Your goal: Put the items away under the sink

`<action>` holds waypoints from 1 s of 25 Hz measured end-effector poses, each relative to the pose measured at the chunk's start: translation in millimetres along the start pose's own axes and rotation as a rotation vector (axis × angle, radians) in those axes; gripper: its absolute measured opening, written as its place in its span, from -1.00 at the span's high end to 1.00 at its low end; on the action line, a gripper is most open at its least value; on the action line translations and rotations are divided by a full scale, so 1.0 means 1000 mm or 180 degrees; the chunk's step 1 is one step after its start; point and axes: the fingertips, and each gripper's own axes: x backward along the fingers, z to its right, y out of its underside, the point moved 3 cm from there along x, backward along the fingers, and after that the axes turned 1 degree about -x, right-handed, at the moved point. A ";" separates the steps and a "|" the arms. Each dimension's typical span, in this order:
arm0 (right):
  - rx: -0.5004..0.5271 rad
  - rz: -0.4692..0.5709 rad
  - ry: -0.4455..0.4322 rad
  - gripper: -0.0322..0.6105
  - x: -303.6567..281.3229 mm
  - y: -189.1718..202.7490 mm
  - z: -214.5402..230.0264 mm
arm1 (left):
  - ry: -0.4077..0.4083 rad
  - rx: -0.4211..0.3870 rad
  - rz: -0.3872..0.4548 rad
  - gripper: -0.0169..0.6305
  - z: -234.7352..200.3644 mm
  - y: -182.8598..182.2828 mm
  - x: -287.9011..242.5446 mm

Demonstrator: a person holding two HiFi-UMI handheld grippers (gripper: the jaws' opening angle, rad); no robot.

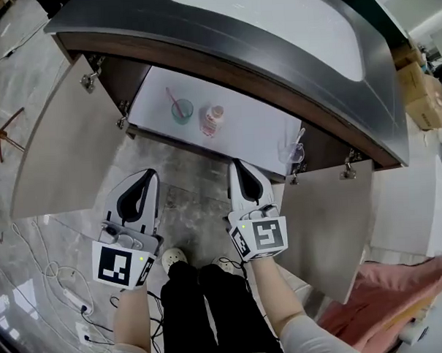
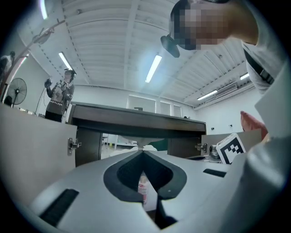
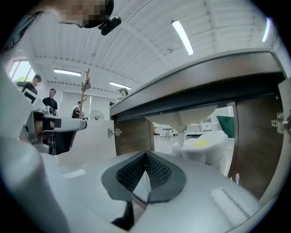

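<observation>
Left tongs (image 1: 149, 173), right tongs (image 1: 237, 164): both closed tip to tip, empty. Ahead of them (inside the open cabinet (image 1: 255, 130)): green cup (image 1: 181, 110), pink-labelled bottle (image 1: 212, 120), clear cup (image 1: 293, 151).

Two cups (image 1: 181, 111) (image 1: 295, 153), one bottle (image 1: 212, 121) — two doors (image 1: 66, 142) (image 1: 329, 226)

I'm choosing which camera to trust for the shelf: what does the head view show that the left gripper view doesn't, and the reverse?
Head view only: the teal cup and the clear cup on the cabinet shelf. Left gripper view only: ceiling lights, a standing fan and a bystander in the background. Both: the pink-labelled bottle, the open left door and the dark countertop.
</observation>
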 end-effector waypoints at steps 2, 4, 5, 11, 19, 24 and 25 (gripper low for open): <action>0.0031 -0.0040 0.0010 0.86 0.013 -0.031 -0.005 | -0.0040 0.0041 -0.0018 0.93 0.005 -0.029 0.008; 0.0051 -0.0060 0.0023 0.86 0.026 -0.064 -0.010 | -0.0070 0.0063 -0.0040 0.93 0.010 -0.060 0.016; 0.0053 -0.0063 0.0026 0.86 0.032 -0.081 -0.012 | -0.0081 0.0063 -0.0053 0.93 0.013 -0.076 0.020; 0.0087 -0.0078 0.0072 0.86 0.065 -0.180 -0.018 | -0.0130 0.0084 -0.0074 0.93 0.028 -0.174 0.034; 0.0207 -0.0040 0.0057 0.86 0.097 -0.289 -0.026 | -0.0117 0.0010 0.0003 0.93 0.051 -0.282 0.047; 0.0260 0.0001 0.0040 0.86 0.116 -0.344 -0.029 | -0.0120 0.0004 0.0044 0.93 0.066 -0.332 0.058; 0.0270 0.0009 0.0042 0.86 0.121 -0.354 -0.030 | -0.0127 0.0013 0.0058 0.93 0.069 -0.340 0.062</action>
